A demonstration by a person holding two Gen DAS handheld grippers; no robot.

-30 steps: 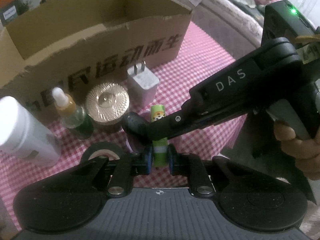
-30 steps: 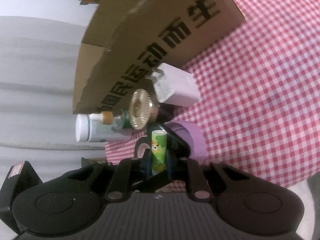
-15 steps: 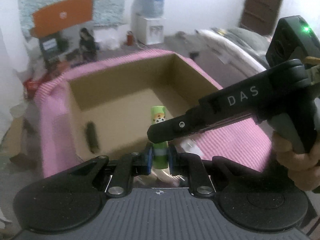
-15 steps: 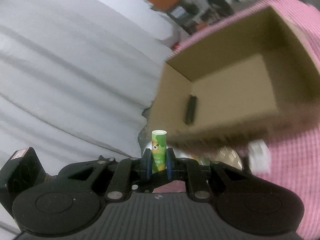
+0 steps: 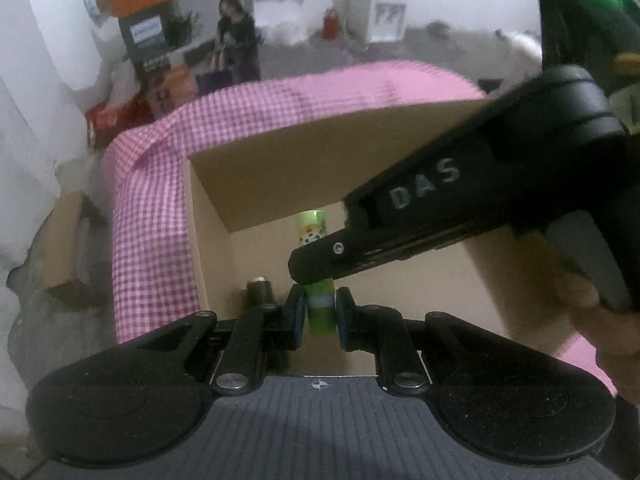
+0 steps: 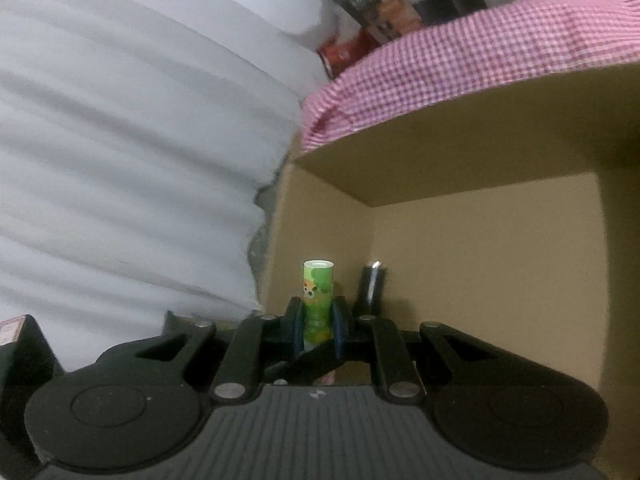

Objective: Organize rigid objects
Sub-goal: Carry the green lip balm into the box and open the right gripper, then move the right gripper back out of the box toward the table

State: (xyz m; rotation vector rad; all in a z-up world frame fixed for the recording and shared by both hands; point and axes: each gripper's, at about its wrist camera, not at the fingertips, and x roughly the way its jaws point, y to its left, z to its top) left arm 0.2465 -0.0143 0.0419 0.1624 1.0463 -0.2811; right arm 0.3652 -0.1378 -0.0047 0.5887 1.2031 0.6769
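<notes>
A small green tube [image 5: 318, 304] with a cartoon face stands upright between both pairs of fingers. My left gripper [image 5: 318, 312] is shut on its lower part. My right gripper [image 6: 316, 322] is shut on the green tube [image 6: 317, 300] too, and its black body [image 5: 460, 208] crosses the left wrist view from the right. Both hold the tube over the open cardboard box [image 5: 280, 168], above its left inner corner. A dark cylindrical object [image 6: 372, 288] lies on the box floor close to the tube; it also shows in the left wrist view [image 5: 259, 290].
The box [image 6: 480, 136] sits on a pink checked cloth [image 5: 152, 208] that drapes over the table's far and left edges. White fabric [image 6: 120, 140] hangs to the left. Room clutter and a small cardboard box [image 5: 66, 248] lie on the floor beyond.
Both grippers, still holding the green tube, have moved from the table in front of the box up and over its rim, then lower into the box near the dark object.
</notes>
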